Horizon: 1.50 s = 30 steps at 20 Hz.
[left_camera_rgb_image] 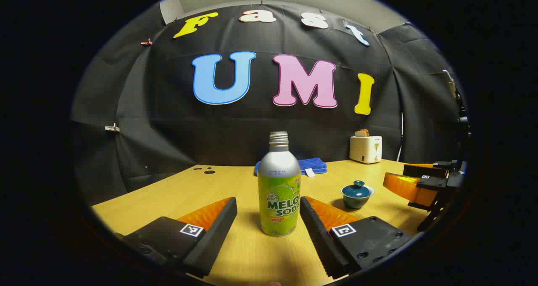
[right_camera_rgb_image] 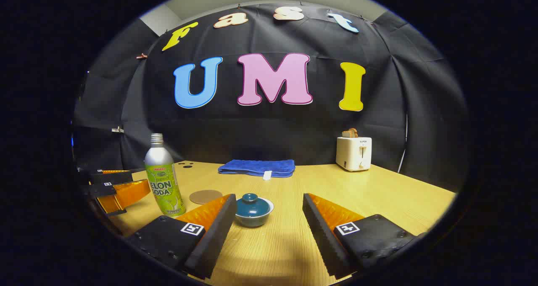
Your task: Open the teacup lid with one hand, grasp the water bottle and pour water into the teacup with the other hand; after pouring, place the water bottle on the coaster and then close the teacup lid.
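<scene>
Left tongs (left_camera_rgb_image: pixel 267 212) are low over the counter (left_camera_rgb_image: pixel 235 252), level and pointing straight at the water bottle (left_camera_rgb_image: pixel 279 185) — fingers spread wide, one on each side of it, with a clear gap both ways and no contact. The bottle stands upright, long axis vertical, its bare threaded neck up and no cap on it (what is inside cannot be told). From the right gripper view the same bottle (right_camera_rgb_image: pixel 163 178) is at the left, with the left tongs (right_camera_rgb_image: pixel 113 191) reaching in toward it from the edge.

Right tongs (right_camera_rgb_image: pixel 267 212) are also low and level, spread wide and holding nothing. The teacup (right_camera_rgb_image: pixel 252 210) sits just ahead of them, close by the inner edge of their left finger — touching or just apart, I cannot tell. The lid (right_camera_rgb_image: pixel 251 199) is on the cup, knob up, so the inside is hidden. In the left gripper view the teacup (left_camera_rgb_image: pixel 357 194) lies off to the right of the bottle, and the right tongs (left_camera_rgb_image: pixel 414 185) come in from the right edge beyond it.

A round coaster (right_camera_rgb_image: pixel 205 196) lies flat and bare between bottle and cup, a little farther back. At the rear of the counter: a folded blue cloth (right_camera_rgb_image: pixel 257 168), and a white toaster (right_camera_rgb_image: pixel 354 153) with toast sticking out of the top.
</scene>
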Tool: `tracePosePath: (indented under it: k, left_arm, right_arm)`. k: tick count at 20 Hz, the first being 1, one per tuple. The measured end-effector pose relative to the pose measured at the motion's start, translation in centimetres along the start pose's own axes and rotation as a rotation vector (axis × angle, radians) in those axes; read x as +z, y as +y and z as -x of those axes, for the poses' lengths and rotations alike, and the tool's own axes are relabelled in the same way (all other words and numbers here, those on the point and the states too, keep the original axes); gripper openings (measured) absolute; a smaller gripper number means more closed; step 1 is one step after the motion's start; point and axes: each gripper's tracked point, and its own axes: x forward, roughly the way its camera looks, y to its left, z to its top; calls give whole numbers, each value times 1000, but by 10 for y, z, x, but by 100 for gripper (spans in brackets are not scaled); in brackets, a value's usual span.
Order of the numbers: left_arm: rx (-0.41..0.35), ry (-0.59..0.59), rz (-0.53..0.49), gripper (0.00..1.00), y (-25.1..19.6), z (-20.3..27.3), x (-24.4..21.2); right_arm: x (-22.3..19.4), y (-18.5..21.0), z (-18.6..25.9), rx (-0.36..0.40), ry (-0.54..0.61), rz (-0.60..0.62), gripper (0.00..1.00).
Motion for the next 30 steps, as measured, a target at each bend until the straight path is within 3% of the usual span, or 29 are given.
tracePosePath:
  k: [19, 30]
  left_arm:
    - [-13, -4, -2, 95, 1, -13, 0]
    - [-10, -5, -2, 95, 2, -13, 0]
  right_arm:
    - [-1, 1, -2, 7, 3, -1, 98]
    - [-18, 19, -47, 77, 101, 15, 98]
